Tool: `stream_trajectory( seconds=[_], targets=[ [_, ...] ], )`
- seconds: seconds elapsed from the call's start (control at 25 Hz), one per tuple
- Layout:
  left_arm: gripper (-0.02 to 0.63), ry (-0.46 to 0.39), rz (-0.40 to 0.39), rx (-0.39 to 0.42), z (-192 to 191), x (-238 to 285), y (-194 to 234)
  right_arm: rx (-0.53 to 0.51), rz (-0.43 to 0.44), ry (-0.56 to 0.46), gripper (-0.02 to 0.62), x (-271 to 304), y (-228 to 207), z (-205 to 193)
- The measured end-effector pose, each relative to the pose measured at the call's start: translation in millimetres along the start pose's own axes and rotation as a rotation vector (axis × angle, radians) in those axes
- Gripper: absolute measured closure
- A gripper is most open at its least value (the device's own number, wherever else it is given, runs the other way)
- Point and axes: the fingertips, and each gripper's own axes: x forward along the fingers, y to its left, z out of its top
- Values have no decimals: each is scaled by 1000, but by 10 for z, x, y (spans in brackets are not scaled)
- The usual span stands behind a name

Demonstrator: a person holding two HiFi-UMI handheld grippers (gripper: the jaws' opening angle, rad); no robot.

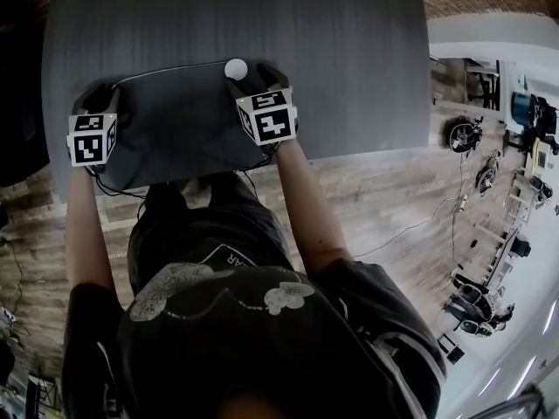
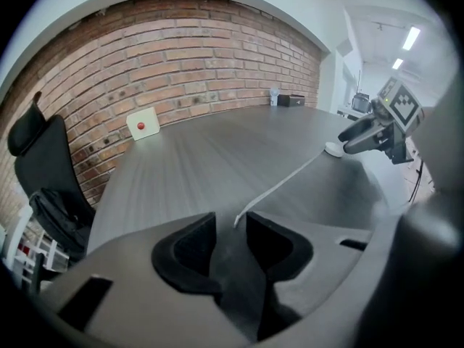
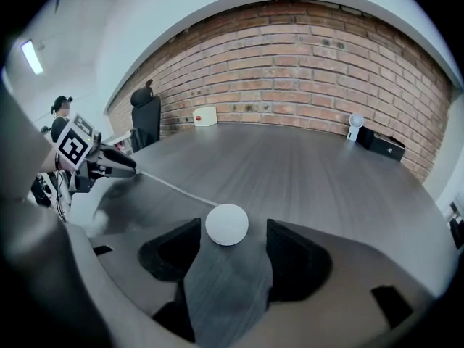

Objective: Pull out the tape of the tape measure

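Observation:
A round white tape measure (image 3: 227, 225) lies on the dark grey table (image 1: 262, 24), between the jaws of my right gripper (image 3: 232, 229). The pads stand a little off its sides, so that gripper is open. Its thin white tape (image 1: 170, 68) runs leftward across the table to my left gripper (image 2: 230, 225). The tape's tip (image 2: 236, 220) sits in the gap between the left pads, which do not press on it. In the left gripper view the case (image 2: 334, 149) shows at the right gripper (image 2: 377, 133); the right gripper view shows the tape (image 3: 174, 185).
A brick wall stands behind the table, with a white box with a red button (image 2: 143, 125) against it. A black office chair (image 2: 43, 165) is at the left end. A small white item (image 3: 355, 125) and a black box (image 3: 384, 145) sit at the far right edge.

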Motion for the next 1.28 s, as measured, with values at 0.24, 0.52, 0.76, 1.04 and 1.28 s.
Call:
stream_trajectory(
  seconds=[0.24, 0.52, 0.76, 1.04, 1.28],
  targets=[
    [415, -124, -32, -23, 153, -290, 72, 49, -99, -85, 316, -300, -23, 104],
    [381, -296, -173, -7, 245, -759, 106, 111, -241, -250, 316, -689, 357, 325],
    [377, -404, -328, 65, 276, -1193, 86, 229, -402, -426, 319, -1152, 907, 442],
    [439, -494, -419, 132, 236, -1639, -37, 413, -473, -488, 499, -1683, 1479, 151],
    [560, -545, -449, 119, 235, -1884, -156, 391, -498, -518, 555, -2004, 1738, 56]
  ],
)
